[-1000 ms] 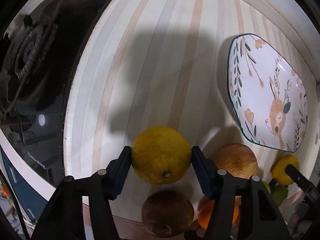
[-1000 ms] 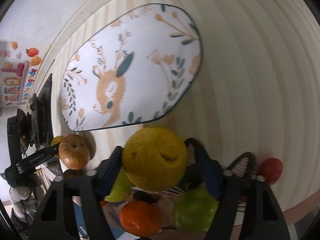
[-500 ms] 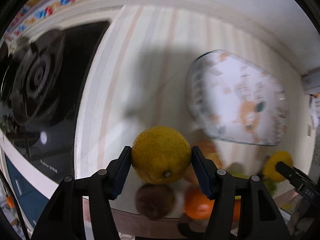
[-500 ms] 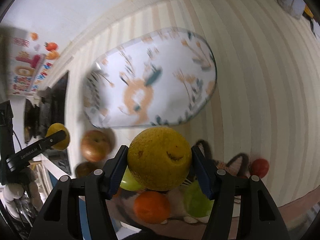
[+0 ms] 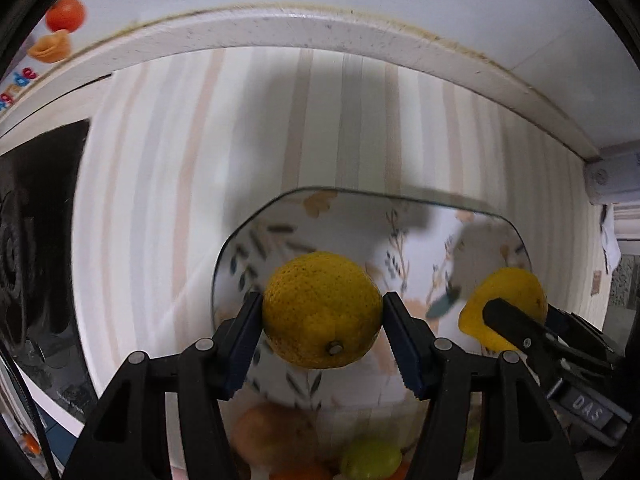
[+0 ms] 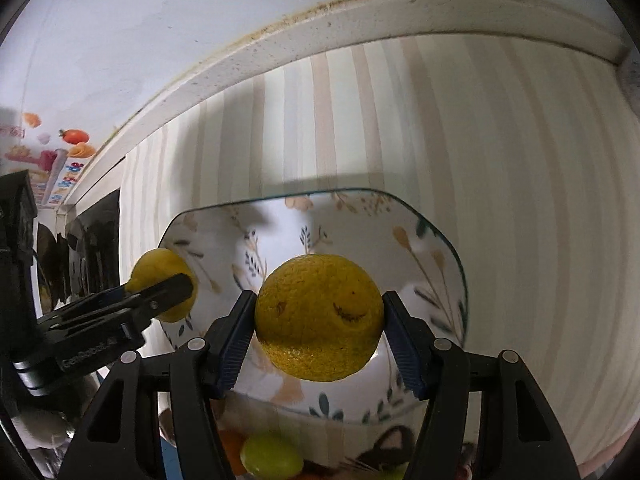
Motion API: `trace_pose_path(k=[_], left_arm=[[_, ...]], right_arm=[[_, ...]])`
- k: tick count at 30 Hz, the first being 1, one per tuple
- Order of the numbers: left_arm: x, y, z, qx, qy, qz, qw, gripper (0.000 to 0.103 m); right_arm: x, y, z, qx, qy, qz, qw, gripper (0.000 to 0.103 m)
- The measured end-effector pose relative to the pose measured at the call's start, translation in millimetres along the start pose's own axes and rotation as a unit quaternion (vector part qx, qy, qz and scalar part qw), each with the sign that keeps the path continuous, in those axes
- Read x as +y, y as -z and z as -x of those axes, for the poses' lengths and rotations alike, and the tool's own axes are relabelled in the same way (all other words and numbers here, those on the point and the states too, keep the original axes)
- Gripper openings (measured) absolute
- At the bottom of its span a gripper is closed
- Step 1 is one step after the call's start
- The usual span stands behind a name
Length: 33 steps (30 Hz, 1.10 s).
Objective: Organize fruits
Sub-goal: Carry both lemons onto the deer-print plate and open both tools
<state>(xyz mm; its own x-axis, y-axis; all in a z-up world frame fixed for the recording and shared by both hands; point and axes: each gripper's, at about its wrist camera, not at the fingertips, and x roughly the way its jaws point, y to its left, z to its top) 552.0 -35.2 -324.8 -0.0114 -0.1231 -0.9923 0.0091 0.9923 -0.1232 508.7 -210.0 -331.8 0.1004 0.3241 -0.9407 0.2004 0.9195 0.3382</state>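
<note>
My left gripper (image 5: 322,334) is shut on a yellow lemon (image 5: 322,308) and holds it above the near left part of the deer-patterned plate (image 5: 352,224). My right gripper (image 6: 318,334) is shut on a second yellow lemon (image 6: 318,316) above the same plate (image 6: 432,256). In the left wrist view the right gripper and its lemon (image 5: 508,292) show at the right. In the right wrist view the left gripper's lemon (image 6: 160,268) shows at the left over the plate's edge.
The plate lies on a striped counter (image 5: 180,184) against a white wall ledge (image 5: 320,28). A black stove (image 5: 36,208) is at the left. Blurred fruits lie near the front edge: a brown one (image 5: 272,432), a green one (image 5: 370,458) and orange ones.
Both grippers have moved forward with their lemons, from over the fruit pile to above the plate. The plate now lies straight ahead in both views.
</note>
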Motion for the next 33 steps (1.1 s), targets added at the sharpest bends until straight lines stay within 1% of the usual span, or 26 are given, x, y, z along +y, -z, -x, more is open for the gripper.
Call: trace_pose_path(k=[6, 11, 13, 14, 15, 17, 18, 20, 21, 22, 23, 24, 25, 26, 27, 28, 31, 33], left_arm=[[3.4, -13.0, -12.9, 0.018, -0.002, 0.006, 0.9998, 0.058], [2.9, -16.1, -22.3, 0.03, -0.014, 0.005, 0.9994, 0.058], [1.1, -18.0, -22.9, 0.027, -0.019, 0.001, 0.9994, 0.058], [-8.1, -23.1, -25.9, 0.027, -0.022, 0.0, 0.9994, 0.058], [-7.8, -23.6, -25.5, 0.028, -0.022, 0.0, 0.9993, 0.058], [-7.2, -24.7, -28.1, 0.031, -0.019, 0.006, 0.9993, 0.058], [-6.7, -24.3, -28.0, 0.03, -0.019, 0.007, 0.9993, 0.06], [-4.1, -29.2, -23.1, 0.03, -0.03, 0.006, 0.9991, 0.069], [-3.4, -29.1, -22.2, 0.03, -0.031, 0.005, 0.9991, 0.077], [-2.4, -29.0, -21.0, 0.03, -0.031, 0.004, 0.9991, 0.079], [-1.3, -28.6, -19.6, 0.03, -0.033, 0.004, 0.999, 0.079], [-0.6, -28.1, -18.1, 0.029, -0.036, 0.003, 0.9989, 0.079], [-0.4, -27.8, -17.3, 0.027, -0.037, 0.004, 0.9989, 0.082], [-0.6, -27.5, -16.1, 0.025, -0.039, 0.003, 0.9989, 0.084], [0.5, -27.1, -12.3, 0.022, -0.043, 0.002, 0.9988, 0.088], [1.1, -25.6, -8.5, 0.016, -0.047, 0.001, 0.9987, 0.089], [3.6, -16.9, 3.1, 0.004, -0.055, -0.005, 0.9985, 0.089], [7.4, -7.5, 13.3, -0.007, -0.059, -0.008, 0.9982, 0.089]], right_arm=[[-6.2, -10.9, -18.4, 0.021, -0.012, -0.007, 1.0, 0.066], [-12.5, -17.6, -20.1, 0.025, -0.024, -0.009, 0.999, 0.066], [-14.3, -18.8, -19.6, 0.025, -0.023, -0.013, 0.999, 0.066], [-14.1, -19.2, -19.5, 0.025, -0.022, -0.014, 0.999, 0.067], [-14.8, -19.2, -18.3, 0.023, -0.021, -0.017, 0.999, 0.07], [-15.2, -20.0, -14.8, 0.018, -0.021, -0.019, 0.999, 0.08], [-15.3, -20.3, -11.9, 0.012, -0.021, -0.022, 0.999, 0.081], [-13.6, -21.1, -7.9, 0.006, -0.017, -0.021, 1.0, 0.082], [-12.7, -20.9, -6.3, 0.005, -0.015, -0.019, 1.0, 0.082], [-11.9, -20.4, -4.7, 0.005, -0.013, -0.019, 1.0, 0.082], [-10.8, -20.3, -3.4, 0.004, -0.01, -0.018, 1.0, 0.083], [-9.5, -18.9, 0.0, 0.0, -0.003, -0.014, 1.0, 0.085], [-8.2, -17.6, 3.4, -0.005, 0.007, -0.011, 1.0, 0.092], [-6.9, -16.7, 6.7, -0.011, 0.018, -0.007, 1.0, 0.094], [-5.7, -15.1, 11.5, -0.018, 0.03, -0.001, 0.999, 0.094], [-3.5, -12.6, 16.9, -0.027, 0.046, 0.007, 0.999, 0.094], [3.8, -3.3, 31.9, -0.055, 0.096, 0.033, 0.993, 0.094], [5.4, 4.1, 39.1, -0.062, 0.107, 0.041, 0.991, 0.094]])
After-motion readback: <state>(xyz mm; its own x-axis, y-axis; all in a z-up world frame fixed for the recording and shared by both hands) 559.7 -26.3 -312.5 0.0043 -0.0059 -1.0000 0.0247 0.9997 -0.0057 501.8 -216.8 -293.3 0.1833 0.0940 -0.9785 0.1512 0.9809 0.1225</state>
